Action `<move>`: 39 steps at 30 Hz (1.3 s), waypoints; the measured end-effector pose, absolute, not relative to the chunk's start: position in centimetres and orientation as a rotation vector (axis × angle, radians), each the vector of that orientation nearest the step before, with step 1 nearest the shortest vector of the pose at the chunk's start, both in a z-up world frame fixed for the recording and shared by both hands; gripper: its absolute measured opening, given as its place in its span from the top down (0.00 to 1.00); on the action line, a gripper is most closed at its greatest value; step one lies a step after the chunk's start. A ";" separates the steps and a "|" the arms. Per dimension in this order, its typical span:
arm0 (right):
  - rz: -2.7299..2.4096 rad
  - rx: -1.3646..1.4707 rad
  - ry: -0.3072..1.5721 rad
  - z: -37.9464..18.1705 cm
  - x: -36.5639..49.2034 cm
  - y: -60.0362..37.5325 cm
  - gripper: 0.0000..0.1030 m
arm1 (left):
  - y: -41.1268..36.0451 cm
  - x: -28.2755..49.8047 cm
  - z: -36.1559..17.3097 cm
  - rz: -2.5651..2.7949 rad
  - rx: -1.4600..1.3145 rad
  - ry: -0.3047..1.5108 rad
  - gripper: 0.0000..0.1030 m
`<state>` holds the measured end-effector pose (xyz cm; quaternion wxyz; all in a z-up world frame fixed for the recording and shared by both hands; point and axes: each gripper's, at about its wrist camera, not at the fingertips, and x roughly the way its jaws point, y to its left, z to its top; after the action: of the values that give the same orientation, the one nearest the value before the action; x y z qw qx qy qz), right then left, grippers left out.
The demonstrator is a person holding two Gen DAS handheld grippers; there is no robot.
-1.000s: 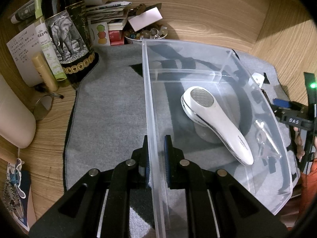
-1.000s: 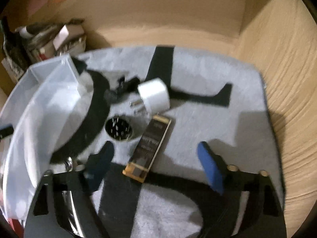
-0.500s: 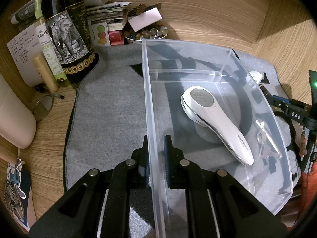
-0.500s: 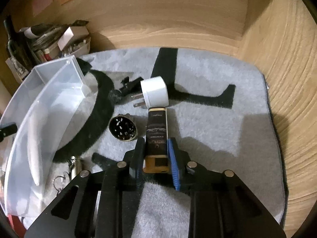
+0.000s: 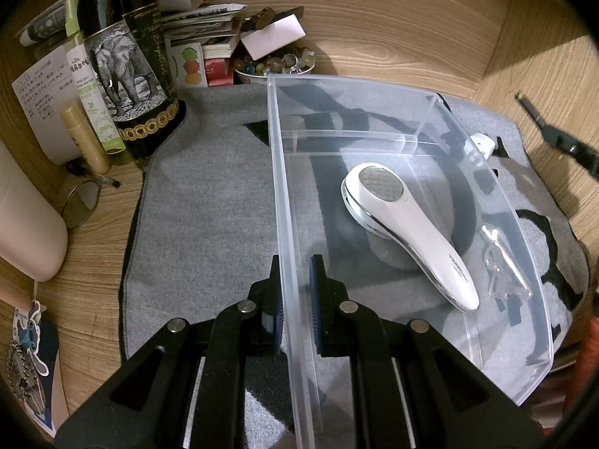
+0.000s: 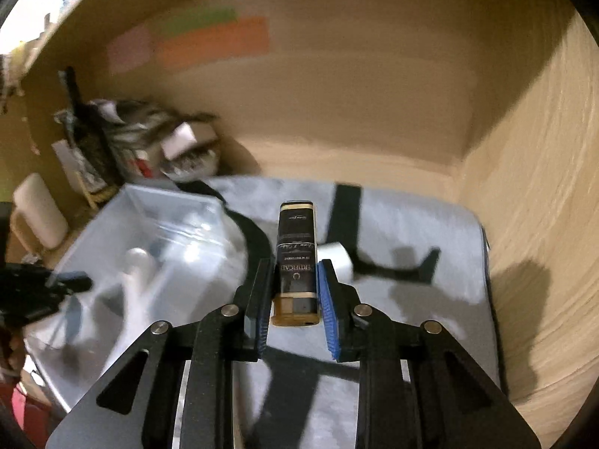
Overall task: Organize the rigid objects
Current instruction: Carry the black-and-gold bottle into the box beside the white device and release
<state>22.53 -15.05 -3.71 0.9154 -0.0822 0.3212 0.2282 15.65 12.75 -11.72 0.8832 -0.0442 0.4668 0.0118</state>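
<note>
My left gripper (image 5: 295,292) is shut on the near left wall of a clear plastic bin (image 5: 284,224) that stands on a grey mat (image 5: 209,205). A white handheld device (image 5: 404,232) and a small clear item (image 5: 505,269) lie inside the bin. My right gripper (image 6: 295,295) is shut on a black and gold rectangular box (image 6: 295,258) and holds it in the air above the mat (image 6: 411,318). The bin (image 6: 149,247) lies to its left. A white plug adapter (image 6: 333,258) lies on the mat behind the box.
A dark bottle with an elephant label (image 5: 127,71), a gold tube (image 5: 84,138), papers and a bowl of beads (image 5: 277,63) crowd the back left corner. Wooden walls (image 6: 524,224) close in the back and right. A pale rounded object (image 5: 26,232) sits far left.
My right gripper closed on the black and gold box on the mat, then lifted it off the mat. The left gripper kept its hold on the bin wall.
</note>
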 end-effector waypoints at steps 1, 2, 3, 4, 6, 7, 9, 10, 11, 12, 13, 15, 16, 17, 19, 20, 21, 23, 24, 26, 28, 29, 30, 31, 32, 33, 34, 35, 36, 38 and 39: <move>0.485 -0.174 0.648 -3.3 22.2 -14.5 0.79 | 12.8 15.7 -11.7 0.024 -0.091 0.971 0.89; 0.502 -0.180 0.634 -2.9 21.8 -13.9 0.79 | 12.7 15.7 -11.7 0.024 -0.091 0.971 0.89; 0.518 -0.186 0.622 -2.6 21.5 -13.3 0.79 | 12.7 15.7 -11.7 0.024 -0.091 0.971 0.89; 0.534 -0.194 0.612 -2.3 21.1 -12.7 0.79 | 12.7 15.7 -11.7 0.024 -0.093 0.971 0.89; 0.566 -0.207 0.592 -2.0 20.4 -11.5 0.79 | 12.7 15.7 -11.7 0.024 -0.093 0.971 0.89; 0.583 -0.214 0.584 -1.8 20.0 -10.9 0.79 | 12.7 15.7 -11.7 0.025 -0.093 0.971 0.89; 0.619 -0.224 0.573 -1.6 19.4 -9.5 0.79 | 12.6 15.6 -11.6 0.023 -0.092 0.971 0.89; 0.632 -0.226 0.571 -1.6 19.1 -9.0 0.79 | 12.6 15.6 -11.6 0.022 -0.091 0.970 0.89; 0.648 -0.230 0.572 -1.7 18.9 -8.2 0.79 | 12.6 15.6 -11.6 0.021 -0.090 0.970 0.89; 0.663 -0.234 0.576 -1.9 18.8 -7.6 0.79 | 12.5 15.6 -11.5 0.020 -0.088 0.970 0.89; 0.676 -0.238 0.579 -2.1 18.7 -6.9 0.79 | 12.5 15.6 -11.5 0.019 -0.088 0.970 0.89; 0.702 -0.252 0.590 -2.6 18.5 -5.7 0.79 | 12.5 15.6 -11.5 0.017 -0.086 0.969 0.89; 0.712 -0.259 0.596 -2.8 18.4 -5.2 0.79 | 12.5 15.6 -11.5 0.016 -0.084 0.968 0.89; 0.722 -0.268 0.604 -3.2 18.5 -4.5 0.79 | 12.5 15.5 -11.5 0.015 -0.083 0.968 0.89; 0.736 -0.280 0.620 -3.7 18.3 -3.6 0.79 | 12.5 15.5 -11.5 0.012 -0.081 0.967 0.89; 0.742 -0.287 0.629 -4.0 18.3 -3.1 0.79 | 12.5 15.5 -11.4 0.011 -0.081 0.966 0.89; 0.748 -0.294 0.639 -4.2 18.3 -2.8 0.79 | 12.6 15.5 -11.5 0.009 -0.082 0.965 0.89; 0.757 -0.310 0.658 -4.9 18.2 -2.2 0.79 | 12.6 15.4 -11.5 0.007 -0.083 0.964 0.89; 0.761 -0.316 0.667 -5.1 18.2 -1.9 0.79 | 12.6 15.4 -11.5 0.006 -0.083 0.963 0.89; 0.773 -0.329 0.694 -5.8 18.3 -1.3 0.79 | 12.7 15.4 -11.5 0.003 -0.083 0.961 0.89; 0.788 -0.356 0.724 -6.6 18.4 -0.7 0.79 | 12.7 15.4 -11.5 0.001 -0.085 0.960 0.89; 0.792 -0.372 0.735 -6.9 18.4 -0.3 0.79 | 12.8 15.3 -11.5 0.000 -0.084 0.959 0.89; 0.796 -0.392 0.748 -7.3 18.4 0.1 0.79 | 12.8 15.3 -11.6 -0.001 -0.084 0.958 0.89; 0.800 -0.406 0.758 -7.6 18.4 0.3 0.79 | 12.7 15.3 -11.6 -0.002 -0.083 0.957 0.89; 0.804 -0.421 0.772 -8.0 18.4 0.6 0.79 | 12.7 15.2 -11.6 -0.002 -0.083 0.957 0.89; 0.808 -0.433 0.784 -8.3 18.4 0.7 0.79 | 12.7 15.2 -11.6 -0.003 -0.083 0.956 0.89; 0.813 -0.444 0.795 -8.6 18.4 0.9 0.79 | 12.7 15.2 -11.6 -0.004 -0.083 0.955 0.89; 0.818 -0.456 0.807 -8.9 18.4 1.1 0.79 | 12.7 15.2 -11.6 -0.004 -0.082 0.955 0.89; 0.821 -0.467 0.817 -9.2 18.3 1.3 0.79 | 12.7 15.2 -11.6 -0.004 -0.083 0.955 0.89; 0.824 -0.483 0.836 -9.7 18.4 1.6 0.79 | 12.7 15.2 -11.6 -0.004 -0.082 0.955 0.89; 0.826 -0.489 0.846 -9.9 18.4 1.7 0.79 | 12.7 15.2 -11.6 -0.004 -0.083 0.955 0.89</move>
<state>18.44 1.67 -9.88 0.8023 -0.2283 0.3947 0.3852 15.16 12.74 -11.61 0.8873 -0.0399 0.4595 -0.0018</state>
